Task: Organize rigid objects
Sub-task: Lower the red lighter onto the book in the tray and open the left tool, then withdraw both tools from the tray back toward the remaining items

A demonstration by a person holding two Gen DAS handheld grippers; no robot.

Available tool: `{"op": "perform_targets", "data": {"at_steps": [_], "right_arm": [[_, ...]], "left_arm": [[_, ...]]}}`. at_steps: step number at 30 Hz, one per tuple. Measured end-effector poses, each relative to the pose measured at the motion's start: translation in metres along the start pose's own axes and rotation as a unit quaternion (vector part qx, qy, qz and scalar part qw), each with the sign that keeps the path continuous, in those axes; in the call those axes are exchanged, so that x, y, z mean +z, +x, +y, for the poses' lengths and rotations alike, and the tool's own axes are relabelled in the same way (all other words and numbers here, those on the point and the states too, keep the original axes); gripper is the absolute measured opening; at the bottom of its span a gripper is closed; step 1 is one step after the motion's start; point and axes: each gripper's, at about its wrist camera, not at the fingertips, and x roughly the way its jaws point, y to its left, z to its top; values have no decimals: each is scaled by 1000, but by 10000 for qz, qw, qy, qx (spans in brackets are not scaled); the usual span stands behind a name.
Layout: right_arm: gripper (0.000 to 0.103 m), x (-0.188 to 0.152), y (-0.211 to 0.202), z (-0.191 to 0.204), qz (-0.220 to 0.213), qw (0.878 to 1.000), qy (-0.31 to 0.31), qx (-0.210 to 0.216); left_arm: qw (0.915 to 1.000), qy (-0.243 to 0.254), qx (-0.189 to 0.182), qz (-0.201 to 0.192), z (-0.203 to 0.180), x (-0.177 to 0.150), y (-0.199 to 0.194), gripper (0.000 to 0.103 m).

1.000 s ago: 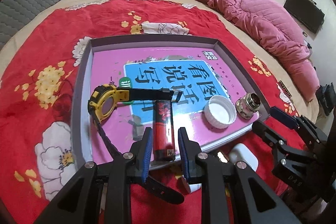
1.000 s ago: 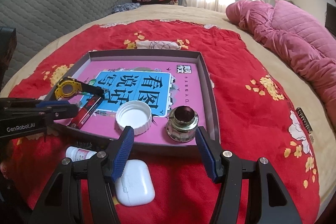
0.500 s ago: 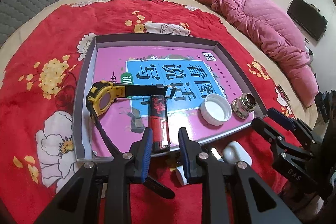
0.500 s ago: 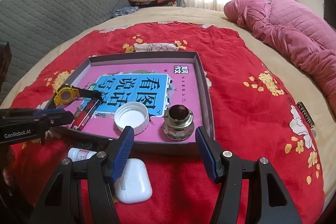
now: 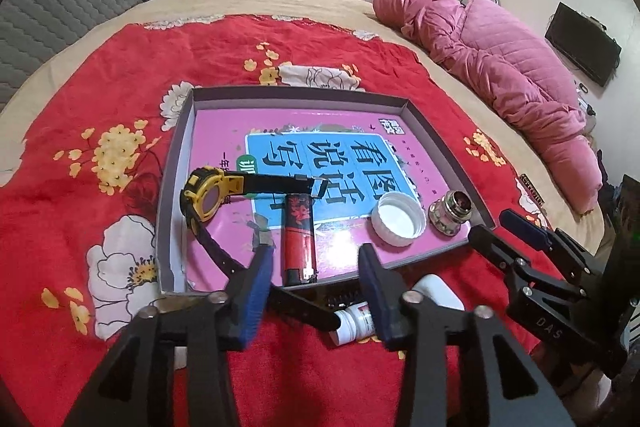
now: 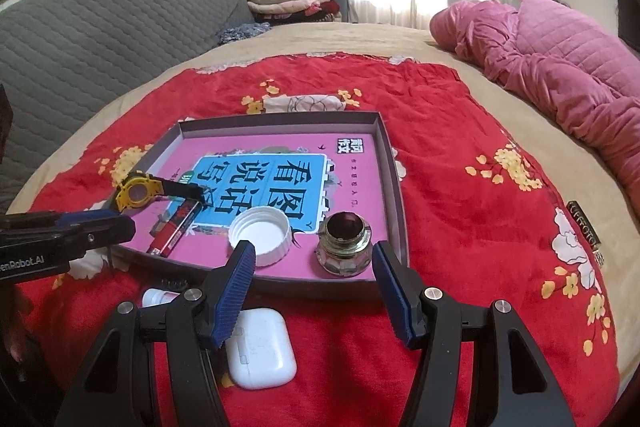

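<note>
Your left gripper (image 5: 316, 267) has its jaws opening, with nothing pressed between the pads; the red lighter (image 5: 298, 239) lies flat just beyond the fingertips, free of them, at the near edge of the tray. Your right gripper (image 6: 314, 269) stands wide open and grasps nothing; the glass ink bottle (image 6: 345, 246) sits upright in the tray ahead of the gap between its fingers, untouched.

On the red floral blanket (image 5: 92, 115), just outside the tray's near wall, you have three loose items: a white earbud case (image 6: 260, 347) lying beneath the right gripper's left finger, a small white pill bottle (image 5: 354, 319) on its side, and a dark comb-like piece, mostly hidden, close against the tray wall.

Inside the shallow grey tray (image 5: 440, 131), which is lined with a pink and blue printed book cover (image 5: 320, 155), the items lie in a row along the near side: a yellow-cased watch (image 5: 204, 197) at the left with its black strap running over the lighter's far end, then the lighter, then a white jar lid (image 5: 398, 219) turned hollow side up, then the ink bottle at the right corner. The lid and ink bottle stand near one another but apart.

Beyond the tray lies bare blanket, then a pink quilted coat (image 5: 500, 59) at the right.
</note>
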Motion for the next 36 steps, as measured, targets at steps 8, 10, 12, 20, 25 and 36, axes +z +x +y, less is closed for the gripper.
{"op": "perform_targets", "data": {"at_steps": [8,10,12,20,25,36], "right_arm": [[63,4,-8,1,-132,9999,11,-2],[63,5,-12,1,-188,9998,24,3],[63,7,-15,0,-246,9997,36,10],[71,8,-27,-1,-366,9993,32,49],[73,9,-34,-2,-428,9991,20,73],[73,8,-43,-3,-459,9988,18,170]], "left_arm": [[9999,36,3,-143,-4,3,-12,48],[9998,42,5,-178,-5,3,-15,48],[9997,49,3,-218,-5,5,-19,48],[9993,33,-16,-380,-7,7,-34,50],[9990,34,-19,-447,-9,7,-41,50],[9989,146,59,-446,-13,4,-47,63]]}}
